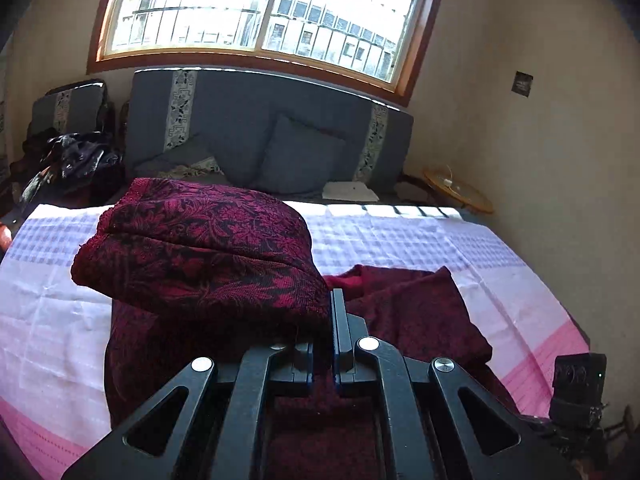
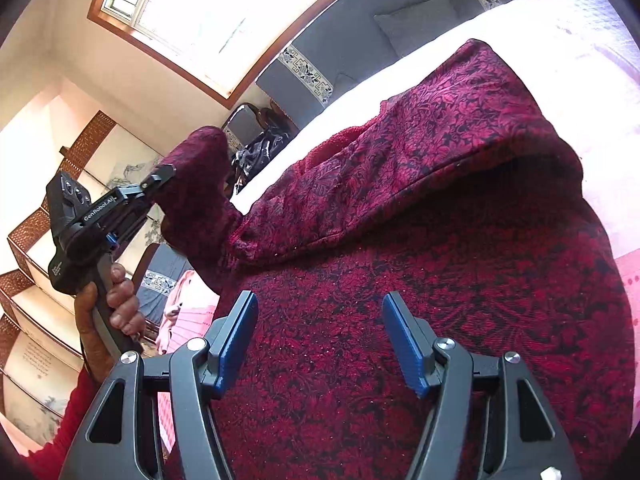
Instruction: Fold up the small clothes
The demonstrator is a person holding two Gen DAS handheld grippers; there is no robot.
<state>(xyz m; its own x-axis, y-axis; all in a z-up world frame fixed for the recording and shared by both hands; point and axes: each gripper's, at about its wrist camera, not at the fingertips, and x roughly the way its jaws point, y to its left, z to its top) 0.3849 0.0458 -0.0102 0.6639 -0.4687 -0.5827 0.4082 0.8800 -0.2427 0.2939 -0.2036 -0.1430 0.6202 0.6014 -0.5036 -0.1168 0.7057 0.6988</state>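
Observation:
A dark red garment with a black floral pattern [image 1: 192, 248] lies on the table's white and pink cloth [image 1: 400, 236]. My left gripper [image 1: 326, 320] is shut on a fold of this garment and holds it lifted above the rest of the fabric. The right wrist view shows the left gripper [image 2: 160, 176] at the left, held by a hand, with the garment's edge [image 2: 200, 184] pinched in it. My right gripper [image 2: 320, 332] is open and empty just above the garment's flat lower part [image 2: 440, 280]; its blue pads [image 2: 236, 340] stand wide apart.
A grey sofa [image 1: 260, 128] with cushions stands behind the table under a window [image 1: 264, 8]. A heap of dark clothes [image 1: 72, 160] lies at the far left. A round wooden side table [image 1: 460, 192] is at the back right. The wall is close on the right.

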